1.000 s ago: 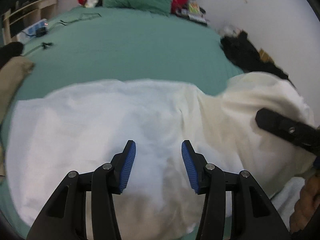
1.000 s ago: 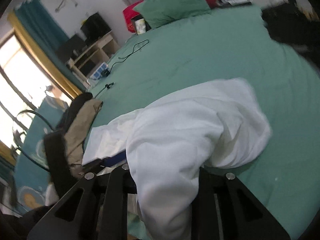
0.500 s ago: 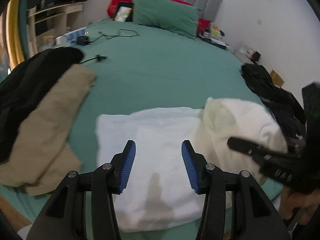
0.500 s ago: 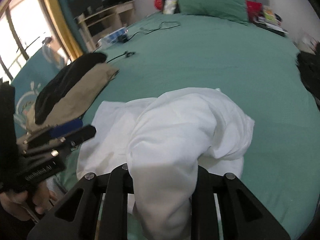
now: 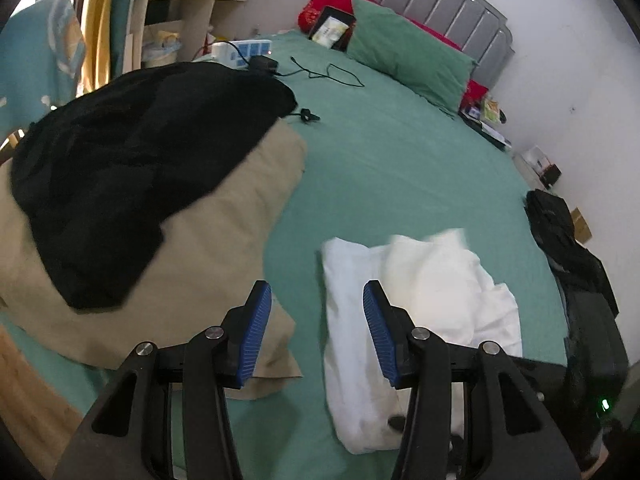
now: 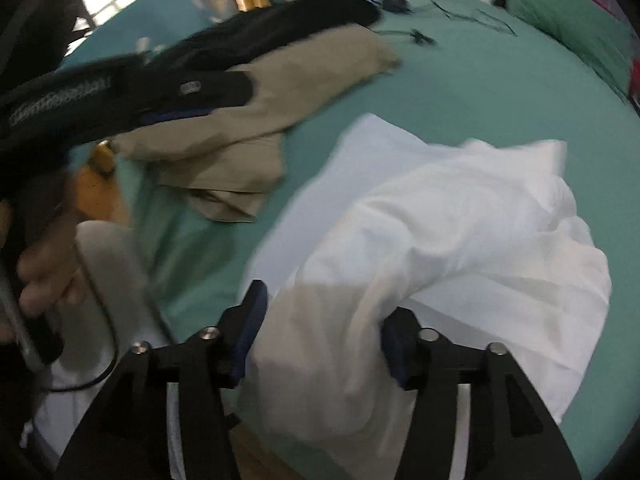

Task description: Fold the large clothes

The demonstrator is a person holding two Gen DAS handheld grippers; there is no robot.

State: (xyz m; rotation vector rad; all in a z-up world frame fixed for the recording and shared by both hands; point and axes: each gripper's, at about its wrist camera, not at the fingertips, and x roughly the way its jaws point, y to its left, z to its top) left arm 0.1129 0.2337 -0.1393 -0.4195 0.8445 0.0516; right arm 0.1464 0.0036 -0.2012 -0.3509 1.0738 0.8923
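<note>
A white garment (image 5: 420,304) lies bunched on the green bed (image 5: 400,168); it also shows in the right wrist view (image 6: 460,240). My left gripper (image 5: 316,332) is open and empty, held above the bed's near edge between the white garment and a tan garment (image 5: 192,248). My right gripper (image 6: 324,340) has its jaws spread apart with a thick fold of the white garment lying between them. The left gripper also shows blurred at upper left in the right wrist view (image 6: 132,100).
A black garment (image 5: 132,160) lies on the tan one at left. Another black garment (image 5: 568,248) lies at the bed's right edge. A green pillow (image 5: 404,52), cables (image 5: 332,74) and a power strip (image 5: 244,48) are at the head end.
My left gripper has pulled back and swung left off the white garment, toward the tan and black pile. My right gripper's jaws have spread wider around the white fold.
</note>
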